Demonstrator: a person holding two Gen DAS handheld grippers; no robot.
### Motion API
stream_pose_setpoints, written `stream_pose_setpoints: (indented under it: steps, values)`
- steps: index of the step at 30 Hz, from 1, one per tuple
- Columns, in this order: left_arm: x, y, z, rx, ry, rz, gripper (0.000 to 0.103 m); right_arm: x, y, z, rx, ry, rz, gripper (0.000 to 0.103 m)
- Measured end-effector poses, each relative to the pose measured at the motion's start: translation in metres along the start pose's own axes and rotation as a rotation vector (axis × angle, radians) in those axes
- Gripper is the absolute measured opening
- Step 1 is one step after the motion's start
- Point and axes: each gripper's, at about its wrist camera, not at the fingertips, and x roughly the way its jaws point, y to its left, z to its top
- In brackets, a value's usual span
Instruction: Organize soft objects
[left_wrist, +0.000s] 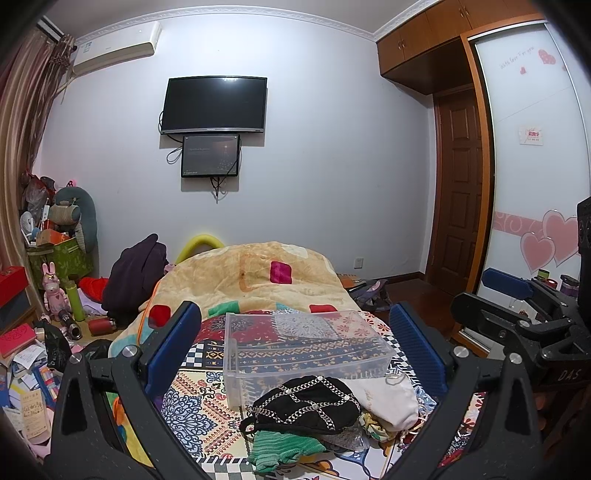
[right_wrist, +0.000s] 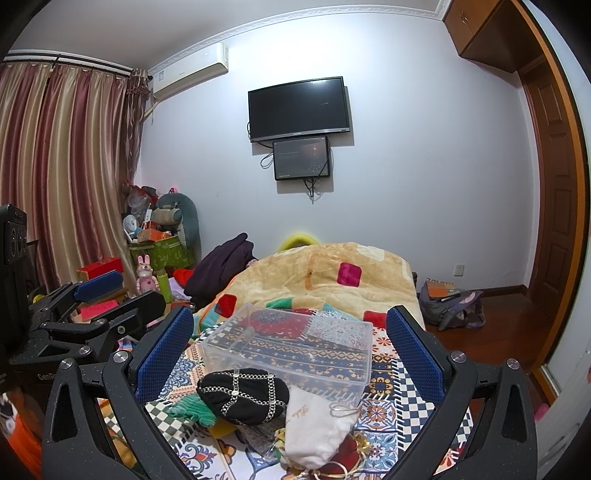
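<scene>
Soft things lie in a pile on the patterned bed: green knit cloth (left_wrist: 275, 446), black pouch with silver chains (left_wrist: 306, 404), cream drawstring bag (left_wrist: 388, 400). Behind sits an empty clear plastic box (left_wrist: 303, 347). Both grippers, left gripper (left_wrist: 295, 347) and right gripper (right_wrist: 291, 354), hover with jaws spread wide, holding nothing. Sorting looks not yet begun; next, pinch one thing and drop it in.

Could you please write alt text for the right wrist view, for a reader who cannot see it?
An open right gripper hangs above a patterned bed, where an empty clear plastic box sits behind a pile of small soft things: a black pouch, a white drawstring bag and a green knit piece. The left gripper shows at far left.
</scene>
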Motion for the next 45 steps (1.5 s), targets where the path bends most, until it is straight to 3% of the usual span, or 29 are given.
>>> stream_pose_setpoints:
  steps: [15,22,28,30,36,40,45]
  values:
    - [0.004,-0.002,-0.001,-0.006,0.009,-0.008,0.103,0.0,0.002,0.0,0.011,0.004,0.005,0.103]
    - [0.016,0.002,-0.008,-0.045,0.106,-0.037,0.103,0.008,-0.008,-0.007,0.028,0.046,-0.011,0.103]
    - [0.036,0.006,-0.024,-0.058,0.166,-0.062,0.103,0.026,-0.034,-0.025,0.089,0.152,-0.032,0.103]
    - [0.046,0.009,-0.032,-0.065,0.234,-0.071,0.103,0.033,-0.042,-0.033,0.115,0.198,-0.042,0.103]
    - [0.076,0.013,-0.062,-0.053,0.33,-0.07,0.103,0.056,-0.057,-0.058,0.173,0.336,-0.017,0.103]
    - [0.092,0.02,-0.077,-0.043,0.391,-0.06,0.088,0.067,-0.053,-0.072,0.162,0.399,0.005,0.1]
    - [0.111,0.026,-0.093,-0.028,0.455,-0.064,0.08,0.085,-0.05,-0.087,0.157,0.484,0.035,0.083]
